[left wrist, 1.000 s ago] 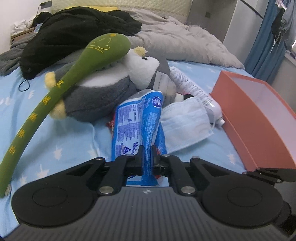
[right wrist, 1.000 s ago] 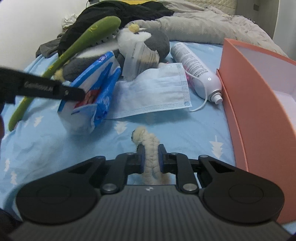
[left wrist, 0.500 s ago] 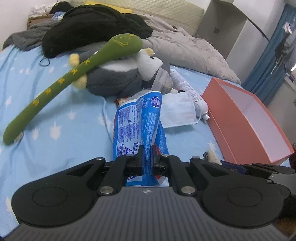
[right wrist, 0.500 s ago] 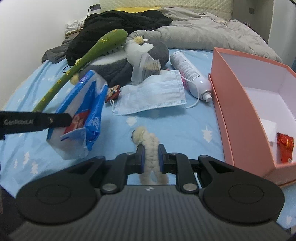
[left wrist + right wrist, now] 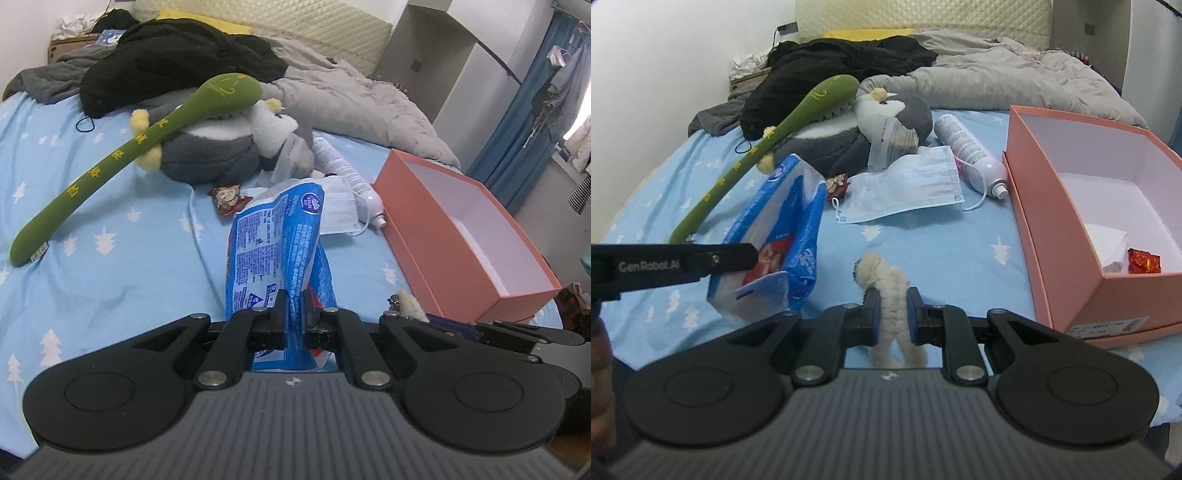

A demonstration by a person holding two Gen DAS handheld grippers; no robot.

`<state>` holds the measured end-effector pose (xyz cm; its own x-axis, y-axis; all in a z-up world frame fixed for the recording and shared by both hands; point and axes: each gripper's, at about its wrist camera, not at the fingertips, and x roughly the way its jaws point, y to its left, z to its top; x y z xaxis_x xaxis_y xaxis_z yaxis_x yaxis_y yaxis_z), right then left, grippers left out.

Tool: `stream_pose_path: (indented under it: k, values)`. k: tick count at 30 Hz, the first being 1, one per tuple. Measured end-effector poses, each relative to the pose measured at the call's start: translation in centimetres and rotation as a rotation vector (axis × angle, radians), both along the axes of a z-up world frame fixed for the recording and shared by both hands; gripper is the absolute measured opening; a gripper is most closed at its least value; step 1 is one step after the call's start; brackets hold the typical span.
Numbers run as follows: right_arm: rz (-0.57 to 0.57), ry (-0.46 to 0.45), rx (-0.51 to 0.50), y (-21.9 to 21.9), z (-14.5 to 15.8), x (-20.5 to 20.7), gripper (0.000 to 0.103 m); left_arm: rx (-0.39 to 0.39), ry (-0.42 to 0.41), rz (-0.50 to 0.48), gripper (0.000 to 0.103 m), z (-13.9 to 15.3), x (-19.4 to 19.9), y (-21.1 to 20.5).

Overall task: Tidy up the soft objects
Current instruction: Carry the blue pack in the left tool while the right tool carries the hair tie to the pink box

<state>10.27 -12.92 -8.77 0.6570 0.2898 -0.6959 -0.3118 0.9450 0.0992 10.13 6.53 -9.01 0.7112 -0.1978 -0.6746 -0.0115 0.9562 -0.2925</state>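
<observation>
A crinkled blue-and-white plastic pack [image 5: 282, 254], glossy and printed with small text, stands up between the jaws of the left gripper [image 5: 293, 317], which are pressed nearly together on its lower edge and hold it above the bed. The bed [image 5: 110, 266] wears a light-blue cotton sheet dotted with white tree shapes.

The right gripper [image 5: 892, 314] has its jaws drawn in against a small cream-coloured fuzzy toy of twisted, rope-like pile [image 5: 886, 291], gripped around its middle, with two legs hanging below the pads and a tufted head leaning up to the left.

Further back on the sheet lies a long green plush stick with yellow embroidered characters [image 5: 122, 162], its rounded head resting on a grey-and-white plush animal with yellow tufts [image 5: 221, 147]. Just in front of that animal sit a small red foil snack packet [image 5: 227, 197] and a pleated pale-blue disposable face mask [image 5: 905, 192], flat and slightly creased. A white cylindrical spray can [image 5: 971, 158] lies on its side between the mask and an open salmon-pink cardboard box with a white interior [image 5: 1049, 236], standing at the right edge of the bed. Inside the box rest a white folded piece [image 5: 1106, 240] and a shiny red wrapped item [image 5: 1143, 260].
</observation>
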Motion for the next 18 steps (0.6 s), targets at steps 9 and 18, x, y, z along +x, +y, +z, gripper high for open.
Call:
stream_pose_path:
  k: [9, 18]
  values:
    - [-0.033, -0.065, 0.038, -2.1, 2.8, -0.5, 0.019, -0.013, -0.041, -0.069, 0.007, 2.9, 0.9, -2.4]
    - [-0.114, -0.181, 0.050, -5.7, 7.8, 0.4, 0.019, -0.035, -0.145, -0.177, 0.007, 8.5, 3.4, -6.7]
